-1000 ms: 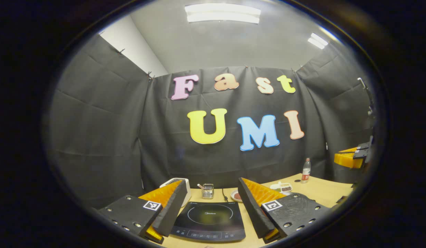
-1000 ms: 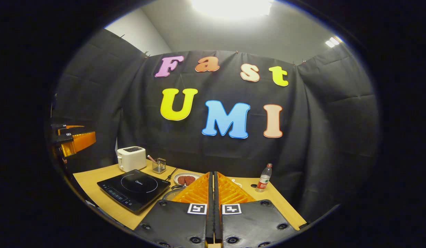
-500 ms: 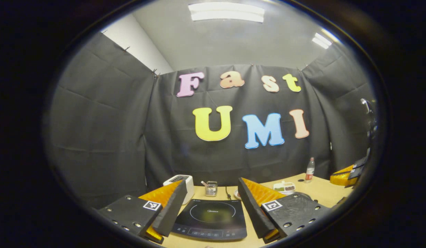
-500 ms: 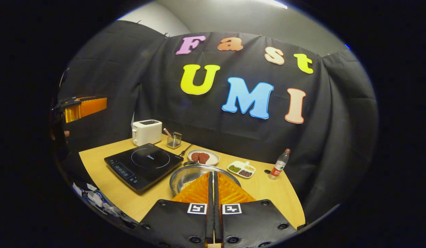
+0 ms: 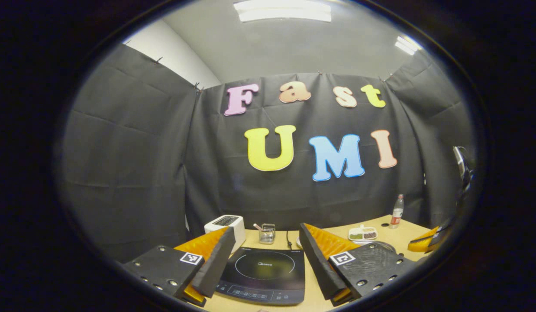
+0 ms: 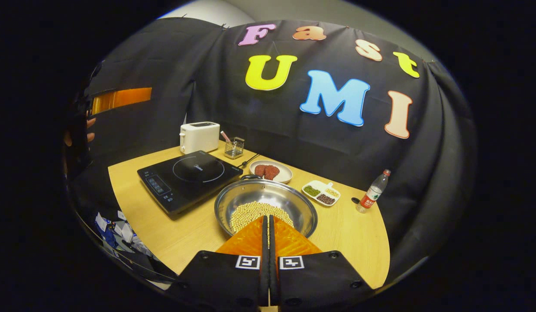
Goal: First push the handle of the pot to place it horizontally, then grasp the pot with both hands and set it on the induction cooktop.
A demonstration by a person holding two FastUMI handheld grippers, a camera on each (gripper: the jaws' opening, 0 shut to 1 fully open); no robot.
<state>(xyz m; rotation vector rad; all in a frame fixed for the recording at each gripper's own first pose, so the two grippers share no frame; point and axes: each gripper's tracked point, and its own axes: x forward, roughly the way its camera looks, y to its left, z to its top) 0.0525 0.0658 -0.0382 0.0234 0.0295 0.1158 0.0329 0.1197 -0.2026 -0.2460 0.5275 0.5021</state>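
Observation:
A steel pot [image 6: 294,206] holding pale beans [image 6: 250,212] stands on the wooden table, right of the black induction cooktop [image 6: 190,180]. A small dark handle [image 6: 250,177] sticks out at the pot's far rim. My right gripper [image 6: 268,216] is shut, empty, with its tips above the pot's near rim. The left gripper [image 5: 264,229] is open and hovers over the near edge of the cooktop [image 5: 263,275], nothing between its fingers. In the right gripper view the left gripper [image 6: 121,97] hangs high at the left, held by a hand [image 6: 88,130].
A white toaster [image 6: 199,136] and a small wire holder [image 6: 234,148] stand behind the cooktop. A plate of red meat [image 6: 271,172], a divided dish [image 6: 322,193] and a water bottle [image 6: 372,197] lie beyond the pot. The table's edge [image 6: 134,242] runs near left.
The right gripper has tipped downward and come closer to the pot, which now sits in full view under its tips. It stays shut. The left gripper has barely shifted and stays open.

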